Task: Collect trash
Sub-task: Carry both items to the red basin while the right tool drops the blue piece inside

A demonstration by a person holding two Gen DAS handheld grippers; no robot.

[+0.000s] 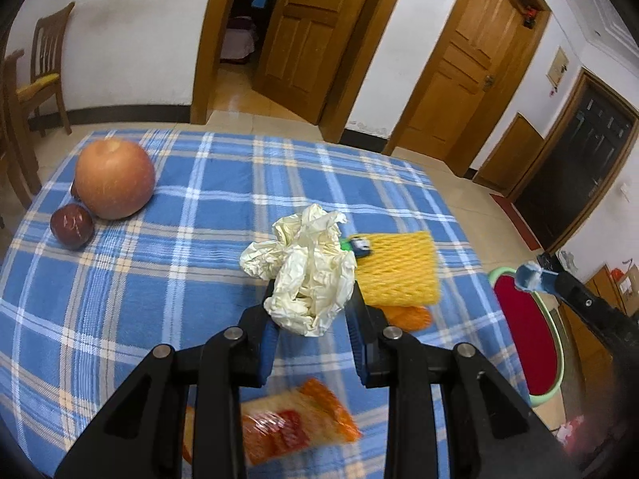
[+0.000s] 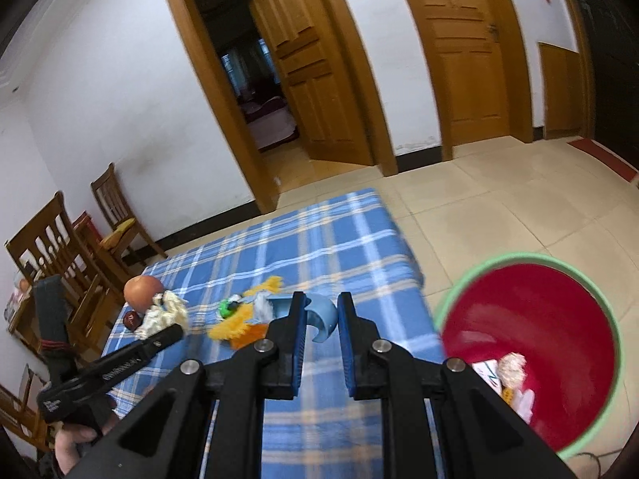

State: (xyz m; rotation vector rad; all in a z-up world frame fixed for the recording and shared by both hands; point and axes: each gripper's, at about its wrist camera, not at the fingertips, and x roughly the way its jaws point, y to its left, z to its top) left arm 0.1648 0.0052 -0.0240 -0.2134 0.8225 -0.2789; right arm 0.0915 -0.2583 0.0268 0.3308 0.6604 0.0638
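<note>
My left gripper (image 1: 313, 303) is shut on a crumpled cream paper wad (image 1: 311, 275), held just above the blue checked tablecloth (image 1: 159, 279). Behind the wad lie a yellow foam fruit net (image 1: 399, 271), an orange scrap (image 1: 411, 315) and a small green and blue item (image 1: 357, 245). A blurred orange snack wrapper (image 1: 295, 427) lies under the gripper. My right gripper (image 2: 322, 303) is shut on a light blue curved plastic piece (image 2: 321, 317) over the table's right edge. The red bin (image 2: 515, 257) with a green rim stands on the floor to its right, with some trash inside.
A large apple (image 1: 115, 177) and a small dark red fruit (image 1: 72, 225) sit at the table's far left. Wooden chairs (image 2: 60, 247) stand beyond the left side. Tiled floor (image 2: 499, 199) and wooden doors lie behind. A hand (image 2: 76, 443) holds the left gripper (image 2: 167, 335).
</note>
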